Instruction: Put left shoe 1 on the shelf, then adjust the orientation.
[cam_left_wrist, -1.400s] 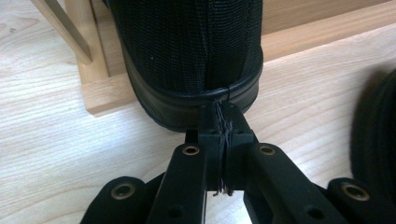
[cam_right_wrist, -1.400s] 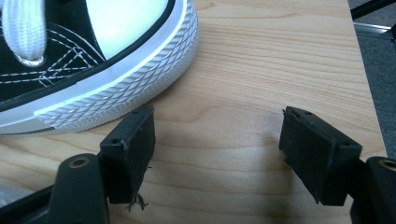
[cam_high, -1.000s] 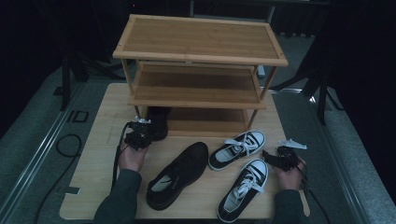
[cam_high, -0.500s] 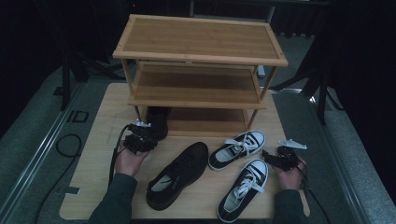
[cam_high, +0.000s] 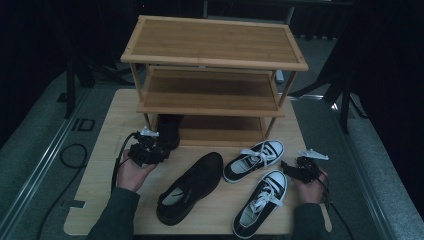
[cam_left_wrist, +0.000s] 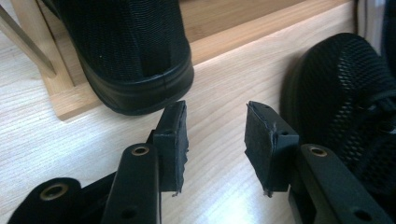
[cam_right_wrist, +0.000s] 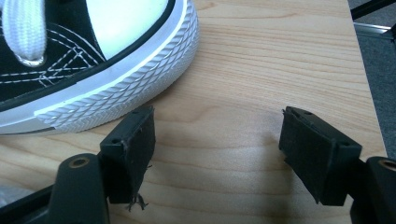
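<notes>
A black shoe (cam_high: 169, 131) stands on the bottom shelf of the bamboo shoe rack (cam_high: 215, 45), its heel (cam_left_wrist: 135, 56) sticking out over the shelf's edge. My left gripper (cam_high: 157, 150) sits just behind that heel. Its jaws have just been opening and now stand open (cam_left_wrist: 215, 116) with bare board between the pads. The matching black shoe (cam_high: 192, 185) lies on the board, also seen at the right of the left gripper view (cam_left_wrist: 345, 102). My right gripper (cam_high: 287, 167) is open (cam_right_wrist: 217, 121) beside a black-and-white sneaker's toe (cam_right_wrist: 102, 60), not touching it.
Two black-and-white sneakers (cam_high: 253, 160) (cam_high: 261, 202) lie on the wooden board (cam_high: 105, 150) in front of the rack. The rack's middle shelf (cam_high: 210, 92) and top shelf are bare. Dark floor and a cable (cam_high: 72, 152) lie to the left.
The left gripper's jaws opened off the black shoe's heel and the hand drew back slightly from the rack. The shoe stays on the bottom shelf. The right hand has not moved.
</notes>
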